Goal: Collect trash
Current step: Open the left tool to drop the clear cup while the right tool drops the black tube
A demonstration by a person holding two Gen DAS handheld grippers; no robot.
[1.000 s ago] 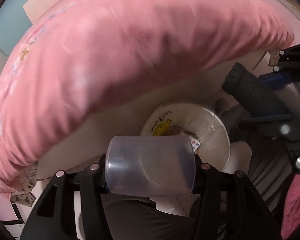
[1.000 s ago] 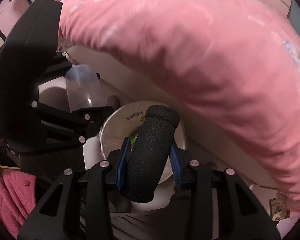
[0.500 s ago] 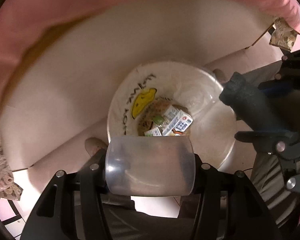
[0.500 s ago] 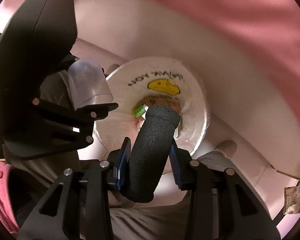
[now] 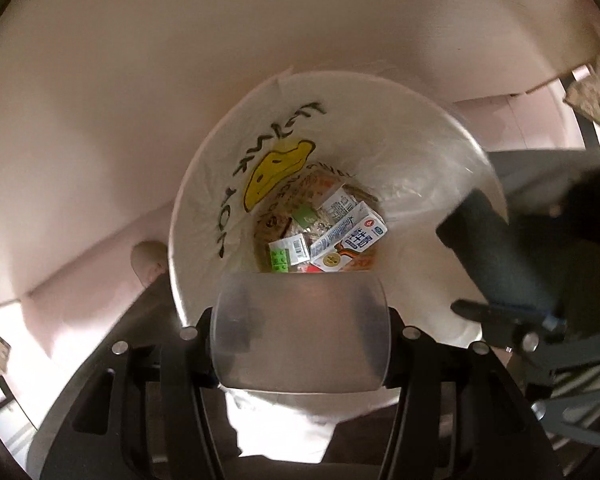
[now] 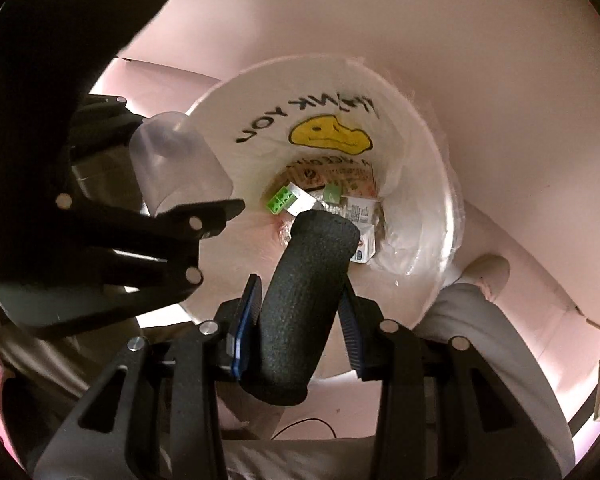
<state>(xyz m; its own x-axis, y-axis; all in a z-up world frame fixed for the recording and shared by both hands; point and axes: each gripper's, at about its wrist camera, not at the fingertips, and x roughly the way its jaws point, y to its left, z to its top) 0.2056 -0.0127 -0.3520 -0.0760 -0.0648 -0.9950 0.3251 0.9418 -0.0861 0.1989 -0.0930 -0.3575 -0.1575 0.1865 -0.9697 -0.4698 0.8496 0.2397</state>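
A round white trash bin point(image 5: 440, 128) lined with a smiley-face plastic bag stands below both grippers; it also shows in the right wrist view point(image 6: 432, 168). Cartons and wrappers point(image 5: 340, 236) lie at its bottom. My left gripper point(image 5: 300, 336) is shut on a clear plastic cup point(image 5: 300, 332), held on its side over the bin's near rim. My right gripper point(image 6: 300, 312) is shut on a black foam tube point(image 6: 304, 300), held over the bin's mouth. In the right wrist view the cup point(image 6: 176, 168) shows at the left, over the bin's left rim.
A pale pink bed side or mattress point(image 5: 180, 80) curves behind the bin. The person's grey trouser legs point(image 6: 480, 340) and a slipper point(image 6: 492, 272) are next to the bin. A patterned cloth corner point(image 5: 592, 92) hangs at the right.
Both grippers have tipped down from the pink bedding and moved closer over the bin, which now fills the middle of both views. Both still hold their items.
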